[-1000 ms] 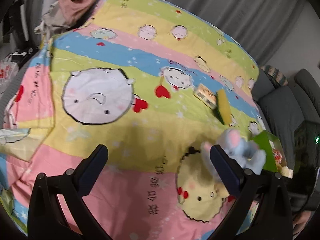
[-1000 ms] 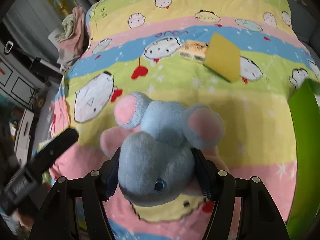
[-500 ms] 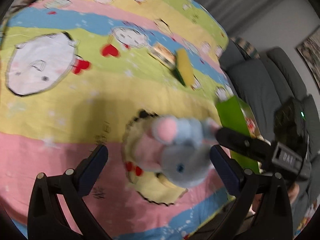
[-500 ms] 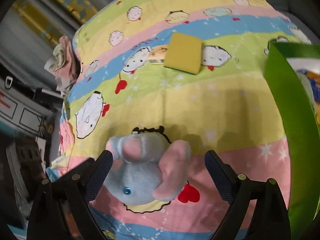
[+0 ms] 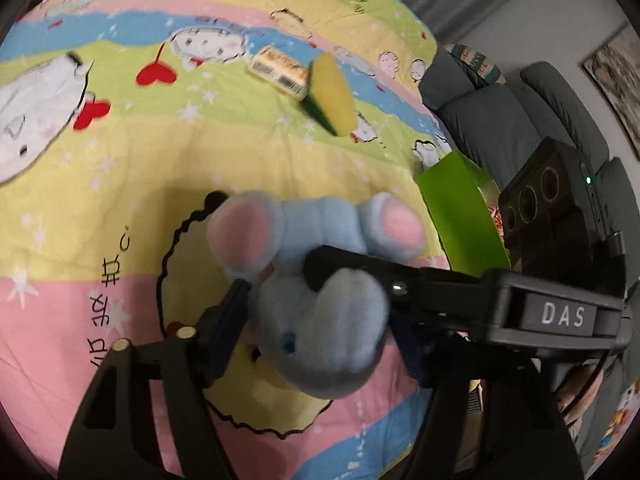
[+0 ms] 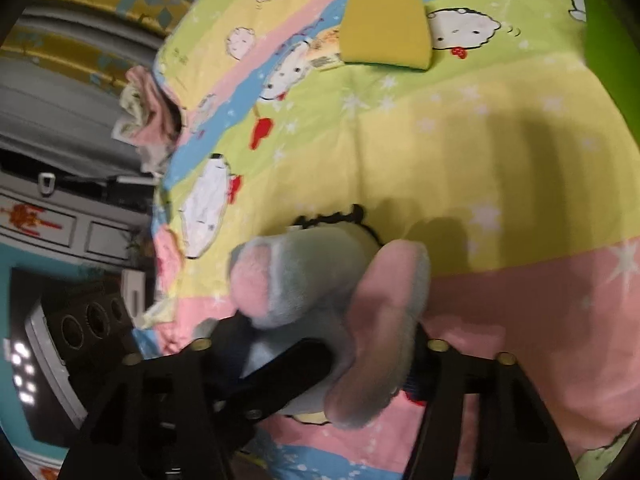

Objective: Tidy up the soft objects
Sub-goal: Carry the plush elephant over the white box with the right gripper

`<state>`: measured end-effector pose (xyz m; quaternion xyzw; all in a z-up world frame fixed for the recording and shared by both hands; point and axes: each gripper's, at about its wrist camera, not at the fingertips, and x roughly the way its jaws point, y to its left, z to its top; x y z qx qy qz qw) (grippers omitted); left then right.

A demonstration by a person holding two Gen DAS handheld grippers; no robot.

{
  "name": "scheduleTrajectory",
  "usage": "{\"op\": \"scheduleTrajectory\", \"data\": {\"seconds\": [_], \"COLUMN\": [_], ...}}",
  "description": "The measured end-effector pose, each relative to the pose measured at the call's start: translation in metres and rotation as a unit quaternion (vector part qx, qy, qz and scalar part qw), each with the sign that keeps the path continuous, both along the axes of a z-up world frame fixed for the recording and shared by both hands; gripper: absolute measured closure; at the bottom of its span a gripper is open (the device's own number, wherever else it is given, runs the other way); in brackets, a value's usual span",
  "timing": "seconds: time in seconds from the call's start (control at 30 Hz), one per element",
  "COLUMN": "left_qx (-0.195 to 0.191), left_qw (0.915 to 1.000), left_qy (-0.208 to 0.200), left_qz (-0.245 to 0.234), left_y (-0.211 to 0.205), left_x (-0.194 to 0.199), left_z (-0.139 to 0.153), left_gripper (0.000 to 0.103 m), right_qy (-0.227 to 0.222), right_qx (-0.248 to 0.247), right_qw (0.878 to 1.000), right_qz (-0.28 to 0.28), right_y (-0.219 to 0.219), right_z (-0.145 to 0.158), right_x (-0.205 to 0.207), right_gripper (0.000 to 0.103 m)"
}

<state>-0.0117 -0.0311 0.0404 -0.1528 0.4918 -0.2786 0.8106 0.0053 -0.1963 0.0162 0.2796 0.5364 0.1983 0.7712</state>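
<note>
A blue plush toy with pink ears lies on the cartoon-print bedspread, over a yellow round face in the print. My left gripper has its jaws closing, and both pads press the sides of the toy's head. A finger of my right gripper reaches in from the right across the toy's neck. In the right wrist view the plush toy sits between the closing jaws of my right gripper, its big ear draped over one finger. The left gripper's finger crosses underneath.
A yellow sponge and a small printed packet lie farther up the bedspread. A green box stands open at the bed's right edge, beside a grey sofa. A heap of clothes sits at the far corner.
A second ago my right gripper held the toy up. It then lay on the bedspread with both grippers wide around it. Now both have lowered and closed in on it.
</note>
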Motion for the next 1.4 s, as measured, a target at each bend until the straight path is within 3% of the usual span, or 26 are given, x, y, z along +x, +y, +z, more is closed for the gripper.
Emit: {"op": "scheduleTrajectory", "data": {"seconds": [0.1, 0.27, 0.37, 0.53, 0.8, 0.93, 1.07, 1.17, 1.3, 1.4], "left_qx": [-0.009, -0.021, -0.026, -0.019, -0.026, -0.02, -0.02, -0.016, -0.002, 0.005], "left_qw": [0.999, 0.9922, 0.9837, 0.9729, 0.9615, 0.9572, 0.9567, 0.9594, 0.964, 0.9662], "left_qy": [-0.04, -0.112, -0.157, -0.189, -0.191, -0.181, -0.174, -0.158, -0.142, -0.141], "left_qz": [-0.019, -0.051, -0.084, -0.132, -0.196, -0.225, -0.232, -0.233, -0.225, -0.216], "left_y": [-0.013, -0.046, -0.083, -0.142, -0.213, -0.238, -0.252, -0.261, -0.267, -0.267], "left_x": [-0.005, -0.012, -0.016, -0.019, -0.017, -0.014, -0.013, -0.009, -0.007, -0.005], "left_z": [0.019, 0.06, 0.087, 0.11, 0.106, 0.098, 0.089, 0.08, 0.071, 0.067], "left_gripper": [0.041, 0.041, 0.041, 0.041, 0.043, 0.054, 0.054, 0.054, 0.054, 0.054], "right_qy": [-0.037, -0.107, -0.148, -0.185, -0.185, -0.16, -0.142, -0.122, -0.101, -0.089], "right_qx": [-0.026, -0.025, -0.021, -0.001, -0.018, -0.045, -0.038, -0.038, -0.074, -0.064], "right_qw": [0.999, 0.992, 0.985, 0.969, 0.95, 0.943, 0.942, 0.942, 0.939, 0.941], "right_qz": [-0.006, -0.054, -0.09, -0.163, -0.252, -0.287, -0.301, -0.309, -0.32, -0.321], "right_y": [-0.004, -0.042, -0.072, -0.133, -0.202, -0.225, -0.242, -0.251, -0.255, -0.258], "right_z": [0.02, 0.066, 0.09, 0.11, 0.107, 0.096, 0.086, 0.075, 0.067, 0.06], "right_x": [-0.007, -0.026, -0.04, -0.061, -0.078, -0.079, -0.079, -0.078, -0.072, -0.068], "right_gripper": [0.047, 0.047, 0.047, 0.047, 0.047, 0.047, 0.047, 0.047, 0.047, 0.047]}}
